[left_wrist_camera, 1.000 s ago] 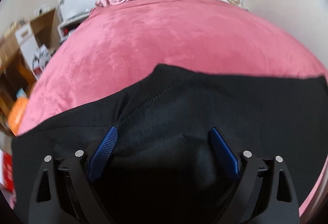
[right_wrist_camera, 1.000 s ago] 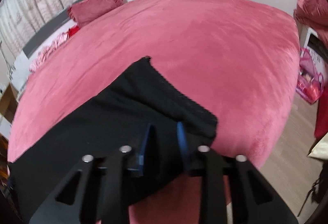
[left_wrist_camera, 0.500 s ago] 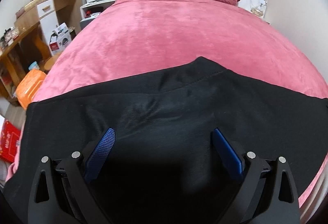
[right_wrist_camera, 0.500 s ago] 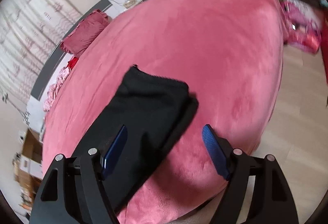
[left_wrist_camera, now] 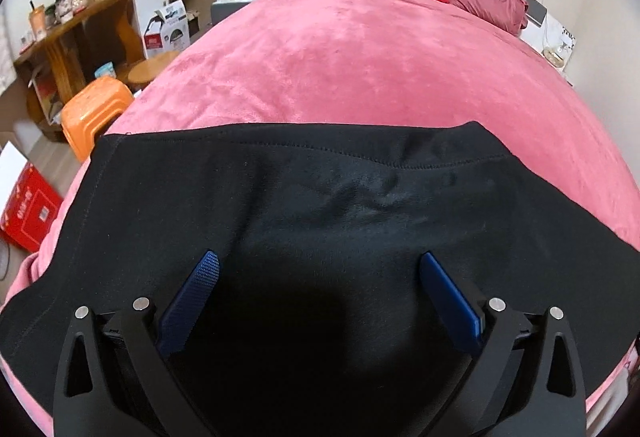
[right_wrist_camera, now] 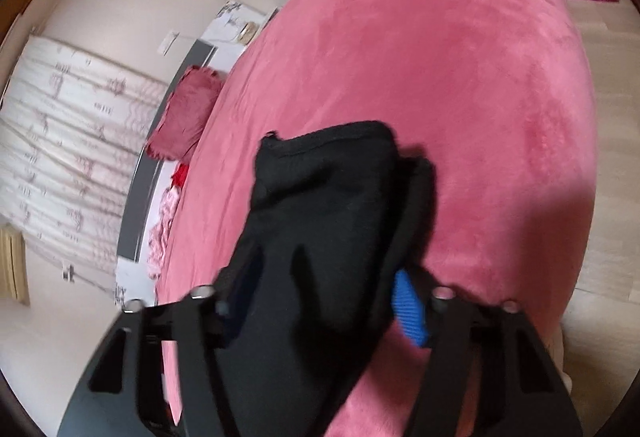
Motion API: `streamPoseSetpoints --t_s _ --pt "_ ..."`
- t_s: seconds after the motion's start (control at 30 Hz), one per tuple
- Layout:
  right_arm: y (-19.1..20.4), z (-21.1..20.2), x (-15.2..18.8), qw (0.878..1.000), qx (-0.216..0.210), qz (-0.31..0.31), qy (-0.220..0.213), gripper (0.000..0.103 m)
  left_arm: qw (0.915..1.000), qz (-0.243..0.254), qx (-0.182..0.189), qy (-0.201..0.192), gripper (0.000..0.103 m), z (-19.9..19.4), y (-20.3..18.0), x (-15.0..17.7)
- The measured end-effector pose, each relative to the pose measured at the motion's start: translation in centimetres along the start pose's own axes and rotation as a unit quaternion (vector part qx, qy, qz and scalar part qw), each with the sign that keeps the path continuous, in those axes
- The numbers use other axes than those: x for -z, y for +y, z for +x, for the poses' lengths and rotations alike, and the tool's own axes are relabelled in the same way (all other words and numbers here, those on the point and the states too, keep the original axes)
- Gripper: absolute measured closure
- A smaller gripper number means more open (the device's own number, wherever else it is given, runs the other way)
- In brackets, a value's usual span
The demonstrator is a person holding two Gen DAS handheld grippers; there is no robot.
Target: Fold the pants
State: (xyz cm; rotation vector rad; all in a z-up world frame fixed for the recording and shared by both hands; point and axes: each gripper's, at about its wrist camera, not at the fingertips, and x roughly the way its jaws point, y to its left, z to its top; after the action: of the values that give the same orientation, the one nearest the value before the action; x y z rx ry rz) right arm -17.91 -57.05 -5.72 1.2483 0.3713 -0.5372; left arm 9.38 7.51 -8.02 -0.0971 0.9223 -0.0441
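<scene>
Black pants (left_wrist_camera: 320, 205) lie spread along the near edge of a bed (left_wrist_camera: 360, 57) covered in pink velvet, as a person works a folding step with a handheld gripper in each hand. The left gripper (left_wrist_camera: 318, 269) hovers over the broad middle of the garment, tilted steeply down, its blue fingers (left_wrist_camera: 192, 297) released and standing wide, having just been opening, with nothing pinched between them. The right gripper (right_wrist_camera: 320, 289), rolled sideways over the bed's near corner, has bunched cloth between its fingers (right_wrist_camera: 408, 307), which have just been closing; the blur hides whether they truly clench it. To fold cleanly, the right should probably catch all layers squarely, while the left pins the fold line flat.
</scene>
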Motion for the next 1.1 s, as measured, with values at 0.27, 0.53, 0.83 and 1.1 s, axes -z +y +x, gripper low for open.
streamPoseSetpoints --t_s 0.27,0.53,0.83,1.1 --pt "-1.1 -0.8 -0.1 1.0 -0.004 0.025 -0.004 0.078 0.9983 0.03 -0.05 0.0 0.003 0.7 -1.2 0.3" --pt "-0.6 -1.4 0.2 1.0 0.014 0.009 -0.011 0.079 0.9987 0.029 -0.042 -0.006 0.003 0.7 -0.7 0.5" --pt "3.4 -3.0 0.8 0.999 0.022 -0.03 -0.001 0.087 0.999 0.027 -0.036 0.004 0.003 0.1 -0.5 0.5" --pt "11.5 -6.1 1.7 0.994 -0.036 -0.107 0.005 0.088 0.9991 0.014 -0.038 0.014 0.003 -0.3 0.3 0.4"
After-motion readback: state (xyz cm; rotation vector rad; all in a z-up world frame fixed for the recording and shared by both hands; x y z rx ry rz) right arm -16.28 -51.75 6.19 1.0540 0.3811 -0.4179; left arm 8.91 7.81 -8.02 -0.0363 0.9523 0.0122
